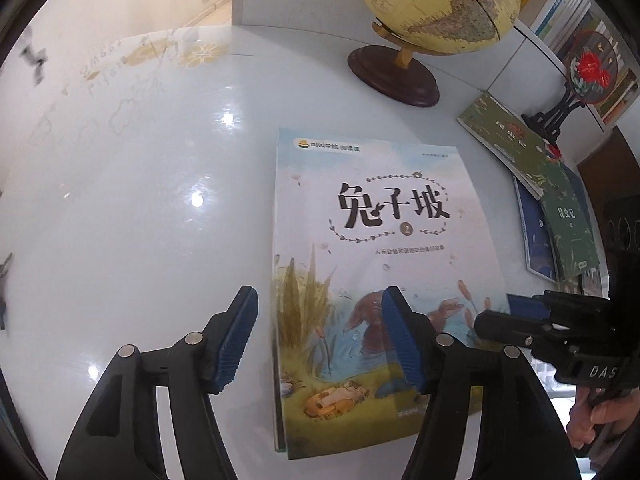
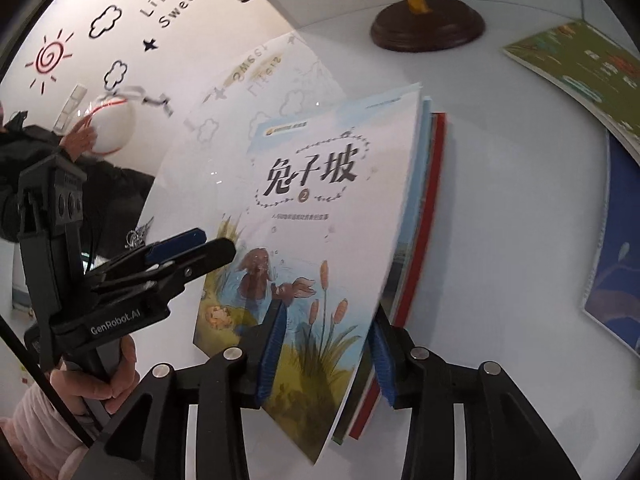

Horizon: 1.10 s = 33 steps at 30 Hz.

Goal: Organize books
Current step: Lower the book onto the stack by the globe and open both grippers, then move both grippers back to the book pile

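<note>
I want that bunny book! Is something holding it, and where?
Left gripper: open, holding nothing. Right gripper straddles the right edge of the bunny book; grip cannot be told.

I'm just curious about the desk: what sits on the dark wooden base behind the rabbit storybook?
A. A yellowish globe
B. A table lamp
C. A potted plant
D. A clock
A: a yellowish globe with map outlines rises on a stand from the dark wooden base, behind the rabbit storybook.

Rabbit book [image 1: 360,240] lay atop stacked books [image 2: 434,184] on table [image 1: 140,200]; globe [image 1: 436,0] beyond; more books [image 1: 504,140] right.
</note>
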Each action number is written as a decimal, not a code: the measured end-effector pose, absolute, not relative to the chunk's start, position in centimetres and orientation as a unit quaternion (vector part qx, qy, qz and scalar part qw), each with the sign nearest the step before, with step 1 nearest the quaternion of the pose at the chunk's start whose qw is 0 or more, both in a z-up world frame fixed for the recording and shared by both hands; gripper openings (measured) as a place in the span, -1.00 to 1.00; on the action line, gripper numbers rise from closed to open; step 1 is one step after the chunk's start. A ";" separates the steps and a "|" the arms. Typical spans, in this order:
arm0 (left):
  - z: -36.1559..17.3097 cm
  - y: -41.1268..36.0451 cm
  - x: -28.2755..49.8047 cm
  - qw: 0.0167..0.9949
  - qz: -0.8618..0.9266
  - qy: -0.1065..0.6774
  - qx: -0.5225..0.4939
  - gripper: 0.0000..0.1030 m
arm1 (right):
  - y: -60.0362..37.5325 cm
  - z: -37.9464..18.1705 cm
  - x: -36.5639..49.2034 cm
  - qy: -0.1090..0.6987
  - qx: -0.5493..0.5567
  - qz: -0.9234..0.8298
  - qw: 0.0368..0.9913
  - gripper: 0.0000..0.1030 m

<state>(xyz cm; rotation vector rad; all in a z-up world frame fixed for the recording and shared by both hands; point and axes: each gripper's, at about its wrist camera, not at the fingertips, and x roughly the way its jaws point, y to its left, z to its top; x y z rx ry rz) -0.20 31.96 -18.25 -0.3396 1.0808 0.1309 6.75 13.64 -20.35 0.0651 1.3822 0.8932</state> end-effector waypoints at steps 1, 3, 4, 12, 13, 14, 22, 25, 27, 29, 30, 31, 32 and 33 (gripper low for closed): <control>-18.2 31.7 -0.1 0.842 0.062 0.512 -0.160 0.21 | 13.3 -20.3 6.8 0.615 0.031 0.396 0.681 -0.23; -18.1 31.4 -0.1 0.842 0.061 0.513 -0.159 0.21 | 12.6 -20.0 7.1 0.614 0.034 0.393 0.683 -0.22; -18.0 31.0 0.0 0.841 0.059 0.514 -0.157 0.21 | 12.3 -19.9 7.2 0.613 0.037 0.392 0.685 -0.22; -16.9 27.5 2.2 0.847 0.036 0.513 -0.137 0.21 | 8.6 -18.2 7.9 0.595 0.060 0.380 0.706 -0.21; -16.7 26.7 2.7 0.848 0.029 0.512 -0.133 0.21 | 8.1 -18.2 8.0 0.595 0.066 0.376 0.707 -0.21; -16.6 26.1 3.1 0.848 0.023 0.513 -0.130 0.21 | 7.5 -18.2 8.1 0.595 0.071 0.372 0.709 -0.21; -16.8 20.0 8.1 0.830 -0.061 0.543 -0.113 0.21 | 0.9 -18.4 9.7 0.596 0.126 0.324 0.724 -0.20; -17.0 17.1 10.5 0.822 -0.091 0.555 -0.094 0.21 | -1.6 -18.3 10.7 0.593 0.149 0.304 0.730 -0.20; -17.0 15.3 12.2 0.820 -0.103 0.557 -0.079 0.21 | -3.5 -18.0 11.4 0.589 0.166 0.292 0.735 -0.20; -17.0 14.2 13.8 0.818 -0.115 0.559 -0.074 0.21 | -4.8 -17.8 12.0 0.584 0.175 0.284 0.741 -0.20; -17.1 13.6 14.8 0.817 -0.120 0.560 -0.069 0.21 | -5.3 -17.6 12.3 0.582 0.179 0.281 0.742 -0.20; -17.0 13.0 16.0 0.817 -0.127 0.559 -0.063 0.21 | -5.8 -17.5 12.6 0.579 0.187 0.278 0.744 -0.20; -16.9 12.6 16.8 0.817 -0.132 0.558 -0.058 0.21 | -6.4 -17.3 13.2 0.573 0.202 0.275 0.746 -0.20; -16.8 12.3 17.8 0.819 -0.136 0.555 -0.056 0.21 | -6.9 -17.2 13.8 0.568 0.212 0.271 0.748 -0.20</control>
